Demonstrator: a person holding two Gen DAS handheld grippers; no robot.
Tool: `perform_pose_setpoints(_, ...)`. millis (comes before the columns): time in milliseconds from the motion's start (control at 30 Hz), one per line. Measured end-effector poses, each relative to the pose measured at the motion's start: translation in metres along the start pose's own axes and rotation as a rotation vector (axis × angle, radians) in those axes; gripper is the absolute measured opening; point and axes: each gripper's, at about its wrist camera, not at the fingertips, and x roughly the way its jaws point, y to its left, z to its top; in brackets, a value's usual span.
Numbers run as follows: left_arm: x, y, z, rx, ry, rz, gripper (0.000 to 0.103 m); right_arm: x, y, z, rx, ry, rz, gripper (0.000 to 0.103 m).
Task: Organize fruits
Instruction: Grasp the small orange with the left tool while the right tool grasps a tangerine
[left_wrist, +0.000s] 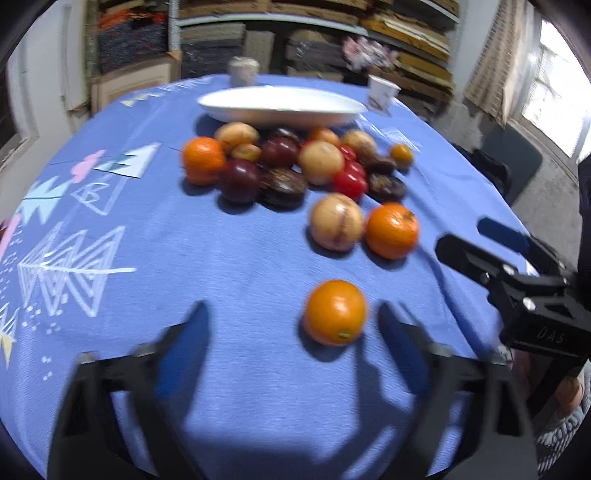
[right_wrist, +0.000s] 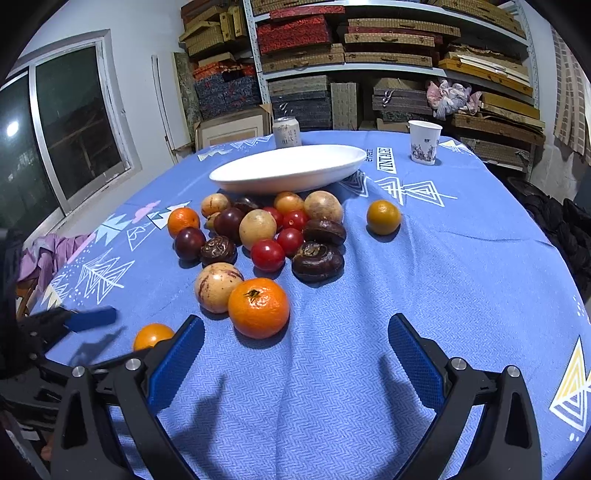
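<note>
Both claws hang low over the blue-clothed surface (right_wrist: 461, 258), each spread wide and holding nothing. The left claw (left_wrist: 291, 325) has a small orange (left_wrist: 335, 312) lying on the cloth between its blue fingers, closer to the right one. The right claw (right_wrist: 295, 339) points at a mandarin (right_wrist: 258, 307) that touches a pale speckled fruit (right_wrist: 216, 286). Beyond them the fruit pile (right_wrist: 266, 229) crowds against an empty white dish (right_wrist: 288, 168). One yellowish orange (right_wrist: 383, 217) sits apart from the pile.
</note>
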Motion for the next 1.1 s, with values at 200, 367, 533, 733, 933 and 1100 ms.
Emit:
perform_pose_setpoints(200, 0.010, -0.007, 0.001, 0.017, 0.030, -0.051, 0.050, -0.006, 0.003, -0.003, 0.016, -0.007, 0.018, 0.100)
perform_pose_setpoints(367, 0.012, -0.003, 0.003, 0.008, 0.032, -0.081, 0.037, -0.007, -0.004, 0.004, 0.013, -0.004, 0.027, 0.100)
perform_pose_setpoints(533, 0.007, 0.007, 0.002, -0.019, 0.008, -0.080, 0.037, -0.008, -0.001, 0.009, -0.025, 0.008, 0.041, 0.098)
perform_pose_setpoints(733, -0.009, 0.028, 0.007, -0.053, -0.053, 0.007, 0.037, 0.018, 0.000, 0.029, -0.122, 0.139, 0.086, 0.071)
perform_pose_setpoints(933, -0.011, 0.037, 0.010, -0.062, -0.052, -0.002, 0.037, 0.048, 0.002, 0.031, -0.130, 0.233, 0.094, 0.046)
perform_pose_setpoints(1100, -0.002, 0.037, 0.012, -0.060, -0.024, -0.024, 0.037, 0.057, 0.000, 0.032, -0.145, 0.250, 0.094, 0.047)
